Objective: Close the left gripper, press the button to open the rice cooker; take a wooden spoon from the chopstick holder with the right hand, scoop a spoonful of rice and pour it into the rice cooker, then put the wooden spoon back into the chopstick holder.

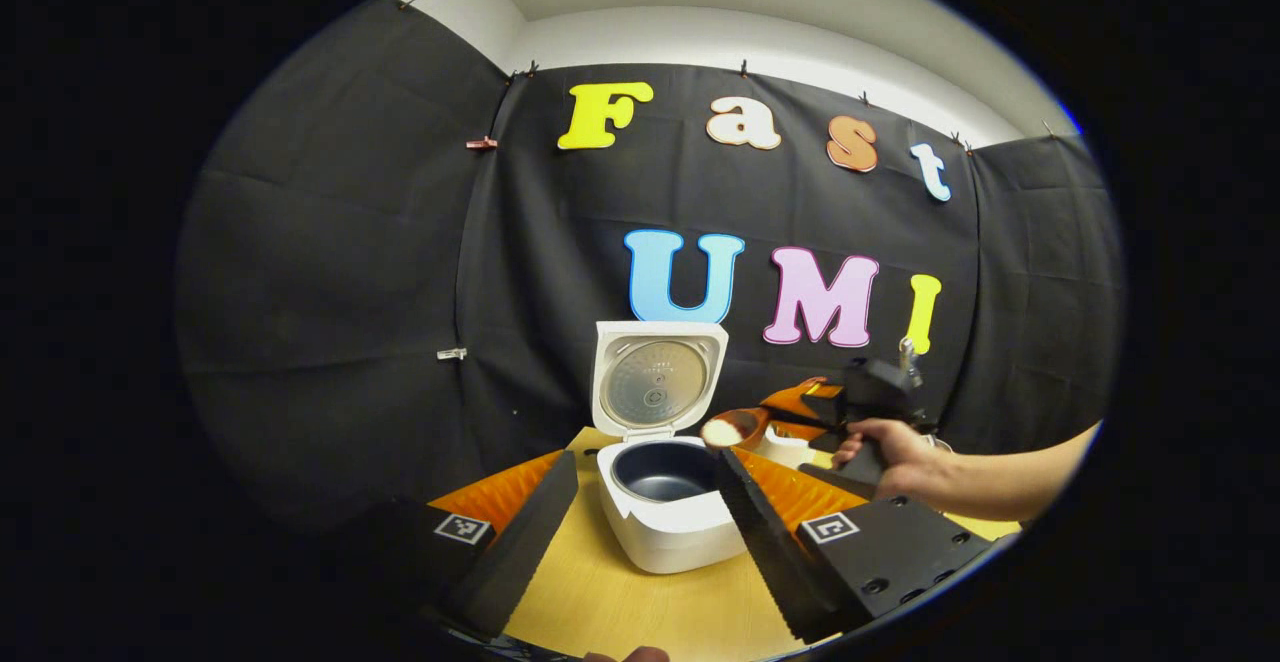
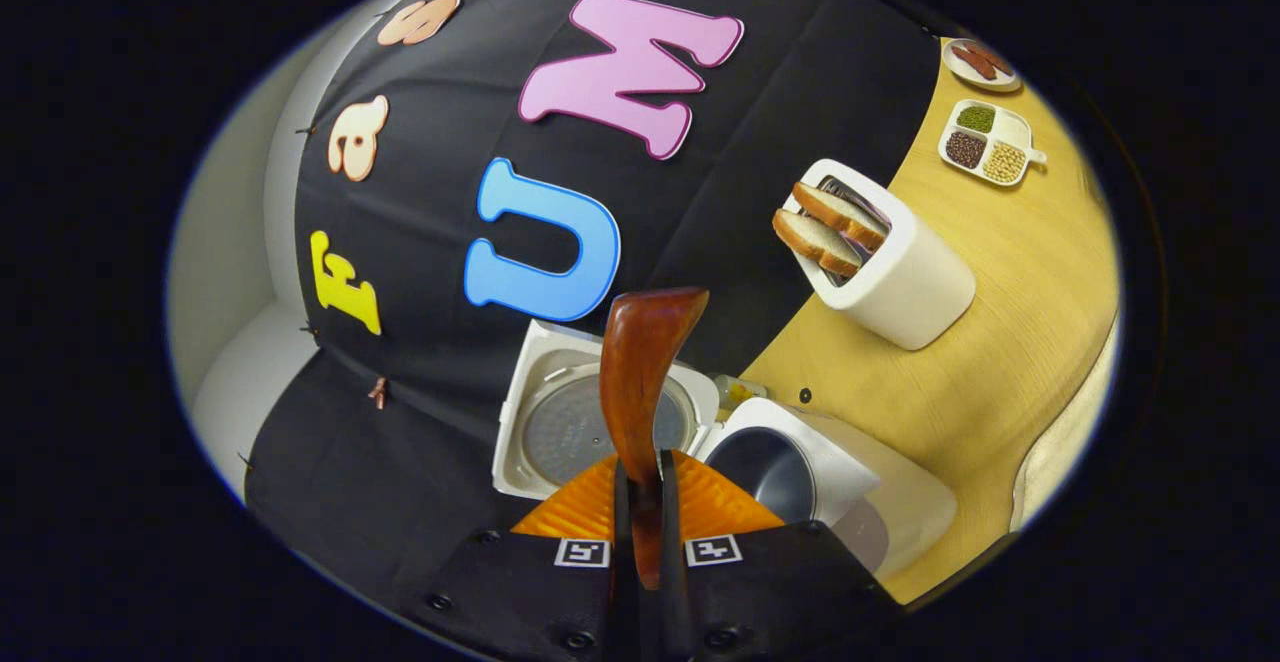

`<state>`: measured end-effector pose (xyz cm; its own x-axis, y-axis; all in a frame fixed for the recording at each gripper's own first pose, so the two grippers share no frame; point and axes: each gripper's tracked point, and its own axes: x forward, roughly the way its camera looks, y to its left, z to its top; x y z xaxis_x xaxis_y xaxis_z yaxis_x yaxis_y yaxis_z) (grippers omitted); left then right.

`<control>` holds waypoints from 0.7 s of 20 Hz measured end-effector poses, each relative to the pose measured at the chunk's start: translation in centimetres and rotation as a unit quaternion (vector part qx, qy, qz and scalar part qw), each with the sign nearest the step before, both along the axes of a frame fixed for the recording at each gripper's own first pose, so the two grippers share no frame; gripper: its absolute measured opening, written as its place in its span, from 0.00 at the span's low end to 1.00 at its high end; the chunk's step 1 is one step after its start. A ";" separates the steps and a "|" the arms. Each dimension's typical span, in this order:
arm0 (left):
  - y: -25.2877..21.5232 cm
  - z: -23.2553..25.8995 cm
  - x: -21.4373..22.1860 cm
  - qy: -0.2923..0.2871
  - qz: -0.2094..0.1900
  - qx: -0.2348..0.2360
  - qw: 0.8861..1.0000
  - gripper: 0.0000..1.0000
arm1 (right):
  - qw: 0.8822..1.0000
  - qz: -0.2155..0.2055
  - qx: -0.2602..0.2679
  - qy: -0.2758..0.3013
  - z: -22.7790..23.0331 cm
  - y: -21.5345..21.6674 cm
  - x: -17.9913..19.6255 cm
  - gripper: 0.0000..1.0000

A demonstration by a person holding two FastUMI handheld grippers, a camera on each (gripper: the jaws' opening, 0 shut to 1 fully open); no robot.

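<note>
Spoon, rigid and light, pinched at its handle in my right claw, carries loose rice beside the open cooker; left claw spread; tilt spills grains.

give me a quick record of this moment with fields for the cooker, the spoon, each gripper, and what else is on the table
rice cooker: lid up, inner pot looks empty
wooden spoon: loaded with rice, held beside the pot's rim
right gripper: shut on the spoon's handle, tilted
left gripper: open, fingers either side of the cooker, apart from it
hand: holding the right gripper
toaster: two bread slices in the slots
divided dish: beans or grains in its compartments
</note>
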<state>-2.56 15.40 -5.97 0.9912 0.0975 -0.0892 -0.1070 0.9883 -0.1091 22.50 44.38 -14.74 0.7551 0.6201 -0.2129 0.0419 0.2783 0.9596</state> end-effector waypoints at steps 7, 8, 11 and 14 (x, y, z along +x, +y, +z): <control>2.6 -1.1 -0.2 0.018 0.028 -0.005 0.999 1.00 | 0.989 0.024 -0.136 -0.046 -4.6 3.6 2.4 0.13; 2.8 -1.0 -0.3 0.017 0.029 -0.007 0.999 1.00 | 0.986 0.030 -0.153 -0.058 -4.6 4.0 2.5 0.13; 3.0 -1.9 -0.6 0.023 0.035 -0.010 0.999 0.96 | 0.978 0.041 -0.191 -0.079 -4.9 4.8 2.8 0.13; 3.1 -2.2 -1.1 0.027 0.040 -0.017 0.999 0.96 | 0.960 0.052 -0.254 -0.105 -5.5 5.2 3.2 0.12</control>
